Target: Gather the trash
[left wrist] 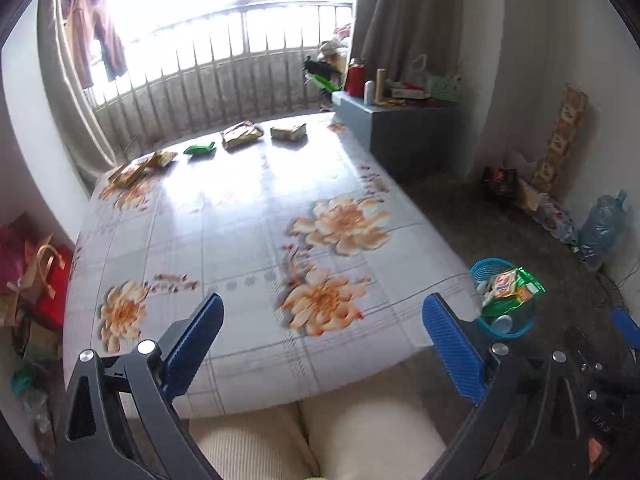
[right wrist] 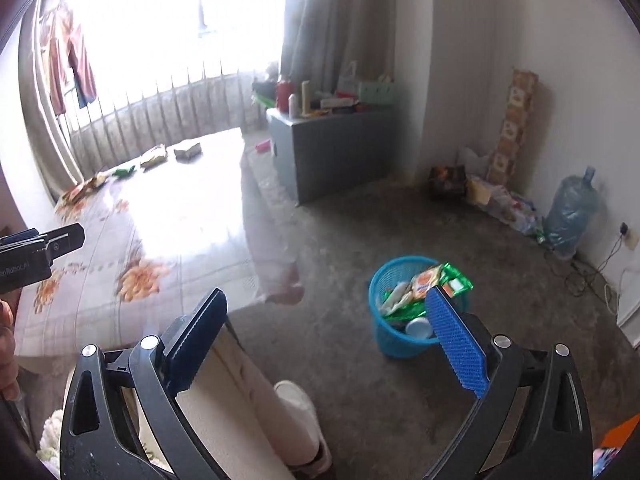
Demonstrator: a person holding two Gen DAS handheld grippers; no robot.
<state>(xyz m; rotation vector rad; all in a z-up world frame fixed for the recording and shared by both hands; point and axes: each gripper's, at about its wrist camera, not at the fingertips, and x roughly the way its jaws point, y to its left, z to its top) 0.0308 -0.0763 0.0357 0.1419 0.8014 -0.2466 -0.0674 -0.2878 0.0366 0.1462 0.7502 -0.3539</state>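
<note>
Nearest to my cameras, both tools were empty. The left gripper had its blue ribbed pads spread wide, with nothing between them, and it hung over the near edge of the bed with the white sheet printed with orange flowers. The right gripper stood just as wide apart and held nothing; below it I saw a cream trouser leg and a white shoe of the person on the grey concrete floor.

A little further, the small round blue plastic mesh basket stood on the floor beside the bed. It was already full: a shiny green foil wrapper and an orange-and-white packet stuck out over its rim, and a round pale lid lay lower inside.

At the far edge of the bed, more trash lay in a row, well apart from the basket: a flat yellow-orange wrapper, a small green packet, a crumpled yellowish bag and a tan packet.
</note>
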